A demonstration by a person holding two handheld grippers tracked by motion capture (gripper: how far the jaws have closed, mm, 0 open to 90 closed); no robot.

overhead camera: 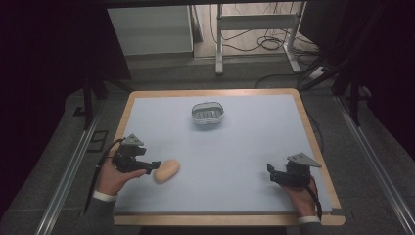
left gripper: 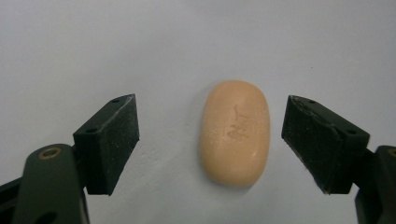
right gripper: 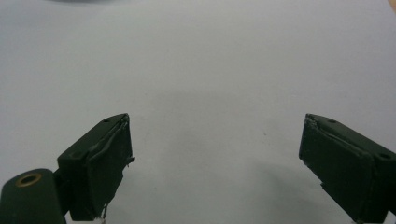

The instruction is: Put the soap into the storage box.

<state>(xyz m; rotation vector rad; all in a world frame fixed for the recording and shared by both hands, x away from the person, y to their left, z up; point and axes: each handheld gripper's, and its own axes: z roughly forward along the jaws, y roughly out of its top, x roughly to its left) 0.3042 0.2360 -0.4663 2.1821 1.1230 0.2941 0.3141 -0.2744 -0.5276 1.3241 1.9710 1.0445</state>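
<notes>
A peach-coloured oval bar of soap (overhead camera: 166,171) lies flat on the pale blue mat at the front left. My left gripper (overhead camera: 152,166) is open right beside it, its tips at the bar's left end. In the left gripper view the soap (left gripper: 235,133) lies between the two spread jaws, nearer the right one, and touches neither; the left gripper (left gripper: 210,140) holds nothing. My right gripper (overhead camera: 270,174) rests at the front right, open, with bare mat between its jaws in the right gripper view (right gripper: 215,163).
A small grey soap dish (overhead camera: 208,114) with a ribbed bottom stands at the middle back of the mat. The wooden table edge (overhead camera: 313,132) frames the mat. Table legs and cables lie on the floor beyond.
</notes>
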